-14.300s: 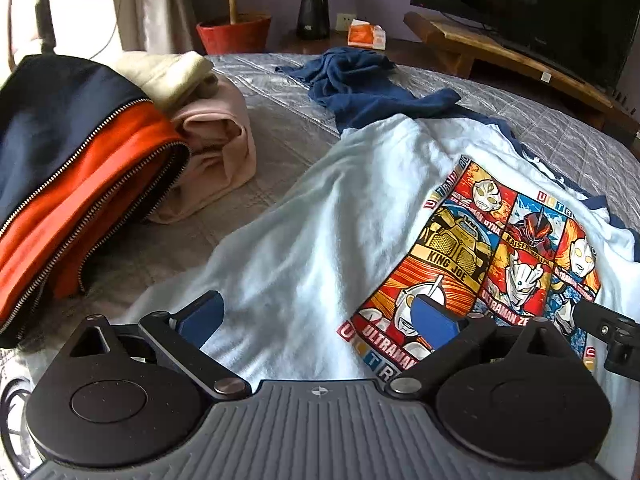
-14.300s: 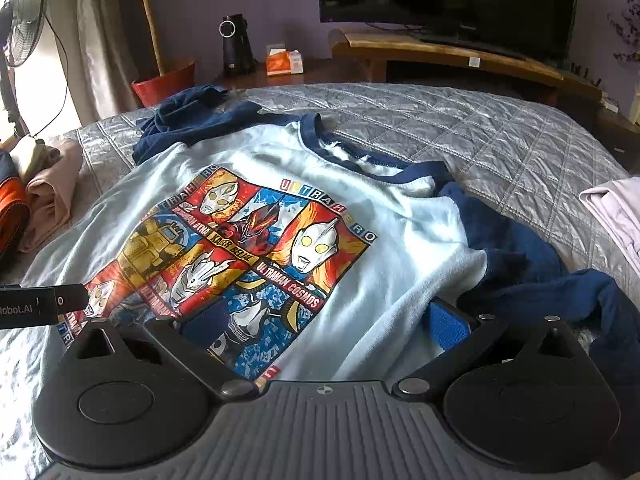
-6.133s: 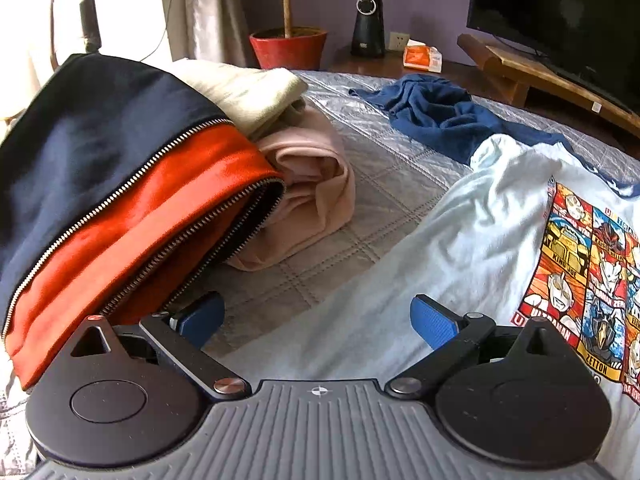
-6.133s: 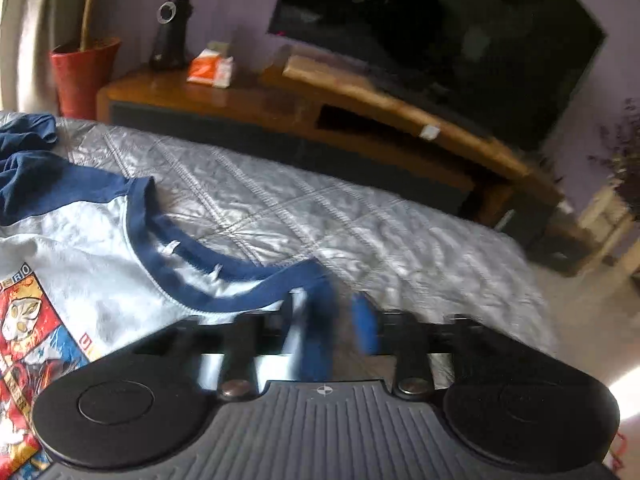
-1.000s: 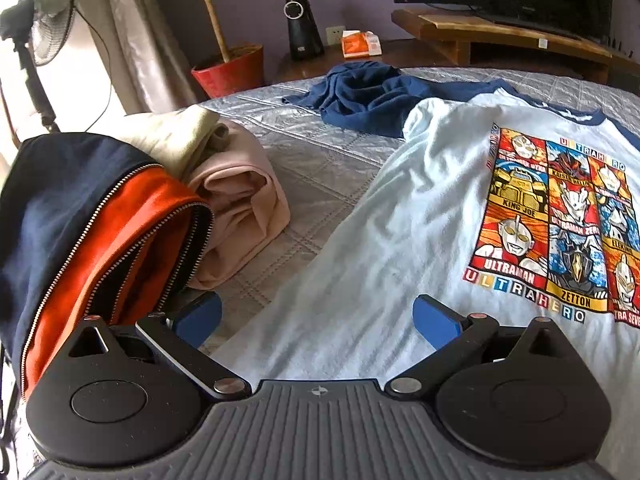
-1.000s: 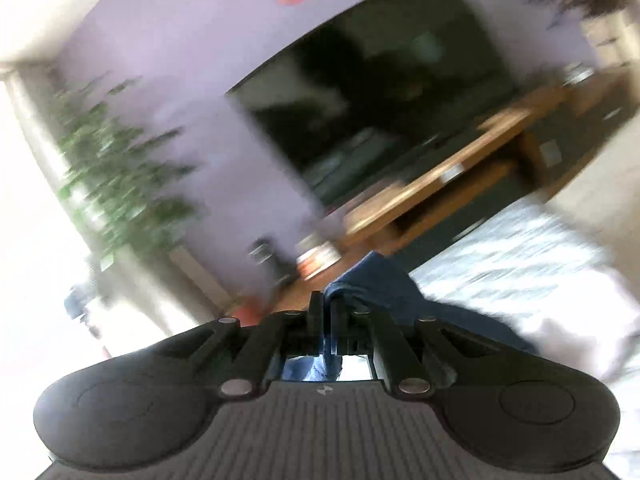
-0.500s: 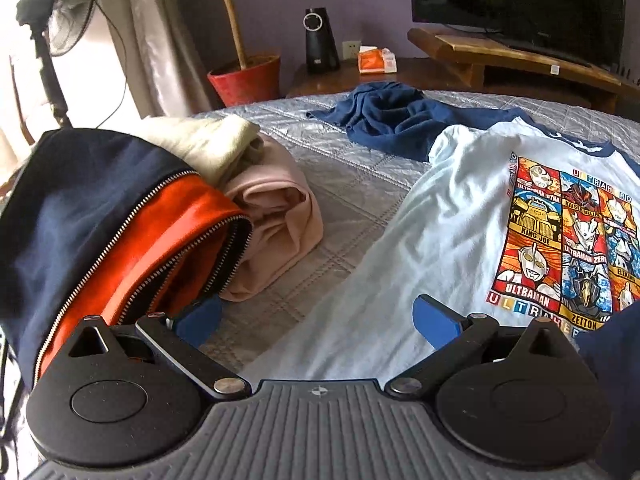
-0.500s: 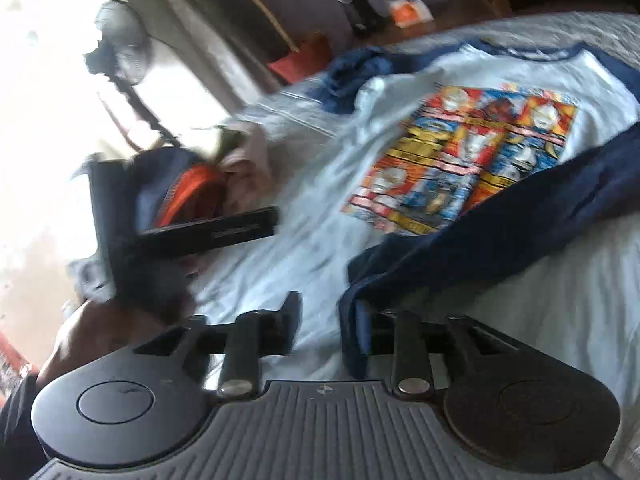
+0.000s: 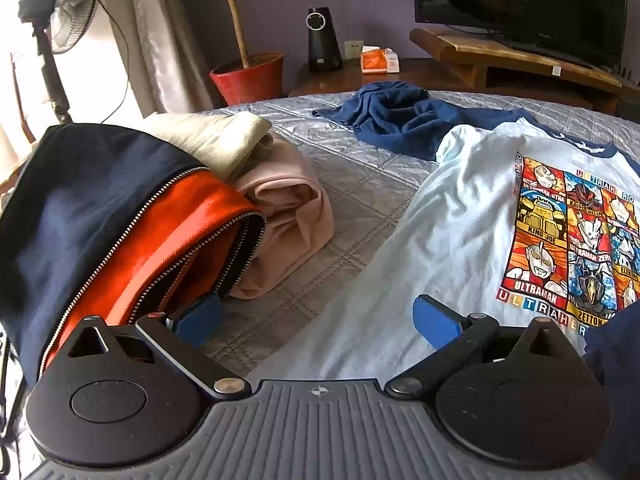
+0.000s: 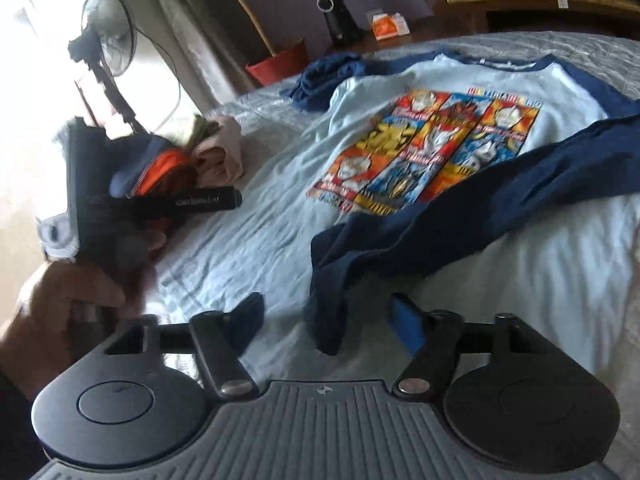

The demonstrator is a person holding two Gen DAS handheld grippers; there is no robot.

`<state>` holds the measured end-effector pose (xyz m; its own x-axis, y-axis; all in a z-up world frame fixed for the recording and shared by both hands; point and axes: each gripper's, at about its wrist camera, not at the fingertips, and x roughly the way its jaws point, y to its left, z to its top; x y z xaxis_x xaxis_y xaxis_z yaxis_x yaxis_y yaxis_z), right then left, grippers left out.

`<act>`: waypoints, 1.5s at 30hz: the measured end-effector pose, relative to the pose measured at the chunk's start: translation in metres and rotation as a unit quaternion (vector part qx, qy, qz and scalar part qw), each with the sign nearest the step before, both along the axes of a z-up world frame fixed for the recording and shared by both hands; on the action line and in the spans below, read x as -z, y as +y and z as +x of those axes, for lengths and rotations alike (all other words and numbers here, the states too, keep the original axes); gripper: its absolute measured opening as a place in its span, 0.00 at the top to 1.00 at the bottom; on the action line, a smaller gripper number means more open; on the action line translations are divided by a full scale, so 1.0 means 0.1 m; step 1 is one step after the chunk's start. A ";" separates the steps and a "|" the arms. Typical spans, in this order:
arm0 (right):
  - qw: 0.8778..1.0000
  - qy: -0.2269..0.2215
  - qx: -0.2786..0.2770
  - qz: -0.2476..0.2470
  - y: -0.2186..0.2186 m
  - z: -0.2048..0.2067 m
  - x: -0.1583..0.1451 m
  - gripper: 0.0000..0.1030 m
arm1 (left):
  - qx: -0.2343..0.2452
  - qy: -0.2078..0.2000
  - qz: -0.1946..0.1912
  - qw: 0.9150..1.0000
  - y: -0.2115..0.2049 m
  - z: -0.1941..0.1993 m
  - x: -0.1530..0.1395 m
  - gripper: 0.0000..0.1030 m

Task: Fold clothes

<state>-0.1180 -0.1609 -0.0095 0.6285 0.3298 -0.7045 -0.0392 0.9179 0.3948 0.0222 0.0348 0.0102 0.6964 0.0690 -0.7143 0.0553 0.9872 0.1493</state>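
Lying flat across the grey quilted bed, the pale blue long-sleeved shirt with a colourful cartoon print is seen face up, its navy collar toward the far edge. One navy blue sleeve is laid diagonally over the lower part of the print, with its cuff end drooping onto the pale fabric just in front of the right gripper. The jaws of that gripper are opening, and the sleeve end is seen between the blue pads but is not pressed by either of them; it is released. The other navy sleeve is bunched at the far side of the bed.

The left gripper is held over the near left hem of the shirt, its jaws spread wide and nothing gripped; the right pad is seen above the pale cloth, the left pad beside the navy and orange zipped bag. Whether the pads touch the fabric cannot be told. In the right wrist view, a hand is seen around the left gripper's handle. Folded cream and pink garments are stacked beside the bag.
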 end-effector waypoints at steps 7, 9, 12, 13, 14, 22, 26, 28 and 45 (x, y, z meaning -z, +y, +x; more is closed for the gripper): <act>1.000 -0.027 -0.008 -0.014 0.05 -0.07 0.02 0.91 | -0.002 0.000 0.003 1.000 -0.02 0.01 0.01 0.00; 0.999 -0.041 -0.013 -0.026 0.02 -0.15 -0.08 0.92 | -0.001 0.000 0.004 1.000 -0.02 0.00 0.01 0.00; 0.997 -0.073 -0.017 -0.031 -0.04 -0.29 -0.35 0.93 | 0.000 -0.001 0.004 1.000 -0.02 0.00 0.00 0.00; 0.995 -0.087 -0.021 -0.038 -0.06 -0.34 -0.48 0.93 | -0.001 -0.001 0.003 1.000 -0.02 0.00 0.00 0.00; 0.993 -0.102 -0.026 -0.045 -0.08 -0.39 -0.62 0.93 | -0.002 -0.001 0.002 1.000 -0.02 0.00 0.00 0.00; 0.984 -0.097 -0.118 -0.095 0.22 -0.10 -0.81 0.87 | -0.004 -0.001 0.003 1.000 -0.02 0.00 0.00 0.00; 0.980 -0.025 -0.173 -0.098 0.59 0.14 -0.36 0.67 | -0.007 0.000 0.002 1.000 0.01 0.01 0.01 0.00; 0.976 -0.054 -0.188 -0.094 0.64 0.00 -0.40 0.64 | -0.008 -0.001 0.003 1.000 0.03 0.02 0.01 0.00; 0.967 -0.026 -0.179 -0.179 0.64 0.21 0.10 0.65 | -0.022 -0.019 -0.006 1.000 0.10 0.00 -0.06 0.00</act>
<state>-0.0966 -0.0965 -0.0197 0.5570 0.2741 -0.7840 -0.3911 0.9193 0.0436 0.0226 0.0444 0.0166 0.7199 0.0919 -0.6879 0.0063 0.9903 0.1388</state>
